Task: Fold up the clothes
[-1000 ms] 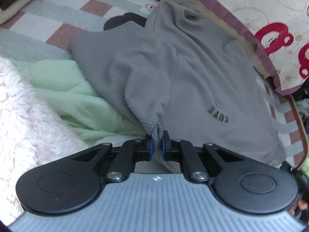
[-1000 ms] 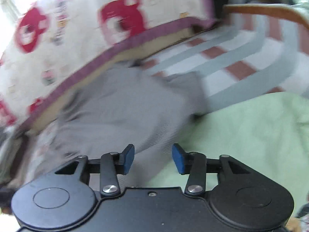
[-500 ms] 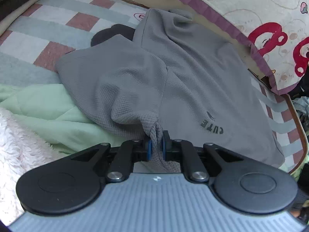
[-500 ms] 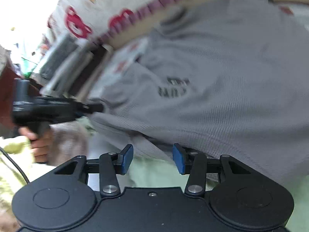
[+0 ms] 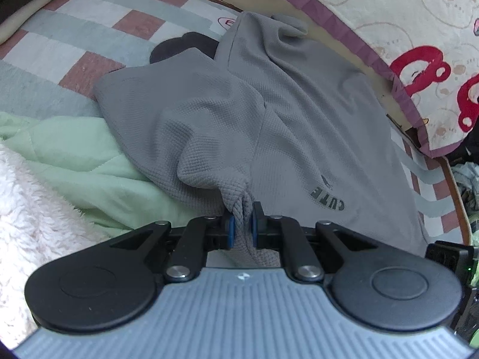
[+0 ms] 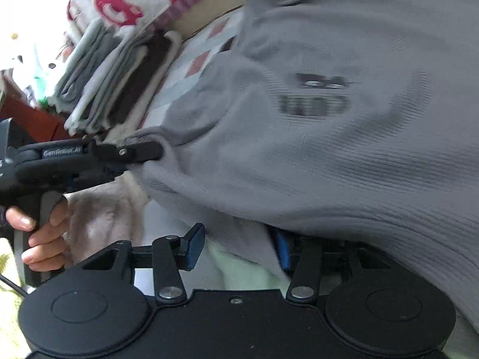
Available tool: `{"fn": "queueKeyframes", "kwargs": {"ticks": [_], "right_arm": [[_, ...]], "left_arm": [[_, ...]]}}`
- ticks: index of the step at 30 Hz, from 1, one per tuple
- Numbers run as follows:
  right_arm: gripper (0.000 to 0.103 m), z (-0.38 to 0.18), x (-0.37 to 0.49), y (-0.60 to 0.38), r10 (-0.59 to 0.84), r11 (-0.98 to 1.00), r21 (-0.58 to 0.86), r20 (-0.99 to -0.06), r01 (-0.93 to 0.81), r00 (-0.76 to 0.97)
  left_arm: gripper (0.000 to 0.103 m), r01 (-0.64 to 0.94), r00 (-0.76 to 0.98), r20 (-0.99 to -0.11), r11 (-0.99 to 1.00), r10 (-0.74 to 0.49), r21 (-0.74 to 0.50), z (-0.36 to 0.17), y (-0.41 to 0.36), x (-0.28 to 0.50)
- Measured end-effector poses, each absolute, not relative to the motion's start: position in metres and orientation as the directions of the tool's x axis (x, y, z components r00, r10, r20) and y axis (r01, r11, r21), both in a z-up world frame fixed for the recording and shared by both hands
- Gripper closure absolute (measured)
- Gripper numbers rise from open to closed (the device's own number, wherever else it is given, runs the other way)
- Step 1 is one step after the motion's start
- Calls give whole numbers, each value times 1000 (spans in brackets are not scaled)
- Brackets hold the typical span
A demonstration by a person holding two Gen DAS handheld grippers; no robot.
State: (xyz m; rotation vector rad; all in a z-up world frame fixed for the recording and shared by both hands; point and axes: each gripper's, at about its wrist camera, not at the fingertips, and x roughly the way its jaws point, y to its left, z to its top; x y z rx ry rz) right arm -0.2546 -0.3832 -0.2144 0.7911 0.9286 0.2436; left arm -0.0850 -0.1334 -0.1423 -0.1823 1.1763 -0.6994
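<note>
Left claw [image 5: 242,224]: clenched on a bunched fold of the grey waffle-knit shirt with the black "CUTE" print [image 5: 299,125], the blue pads pressing the cloth from both sides; compared with the view a second ago the grip and the pose are unchanged. Right claw [image 6: 239,246]: a second ago it looked across the green quilted blanket [image 5: 74,161] with nothing between its pads; it has since swung round to the near hem of the shirt, and its jaws have just been closing. The hem now drapes into the gap and covers the right-hand blue pad [image 6: 281,248], while the left-hand pad stands clear of the cloth, so the fabric lies between the jaws but is not yet pinched.

The shirt lies spread on the checked pink, white and grey-green bed cover [image 5: 89,45], its far edge against the cream cushion with red bear print and purple trim [image 5: 419,68], its near edge over the green blanket. In the right wrist view the left claw [image 6: 134,152], held in a person's hand [image 6: 42,236], grips a corner at the left, beside a stack of folded grey and dark clothes [image 6: 119,74].

Reading: with one corner secured and the other about to be taken, the fold probably awaits this second grasp; a pinch on only the hem's edge could slip.
</note>
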Motion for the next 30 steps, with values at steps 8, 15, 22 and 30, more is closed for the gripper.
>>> {"fn": "queueKeyframes", "kwargs": {"ticks": [8,15,22,30], "right_arm": [[94,-173,-307,-380,583,592,803,-490,76,648],[88,-201,-311,-376,546,588,786,-561,193,622],[81,-222,-295,-374,487,539,808,-530,239,694],[96,-171,-322,-388,535,550,834,-312,-43,785]], "left_arm": [[92,375,205,-778,782,-594,-498,-132,-117,-90],[91,395,178,-826,808,-534,-437,-148,-124,-105],[88,369,173,-829,815,-532,-447,-149,-121,-101],[76,249,269,-781,824,-564,-509,-125,-87,-82]]}}
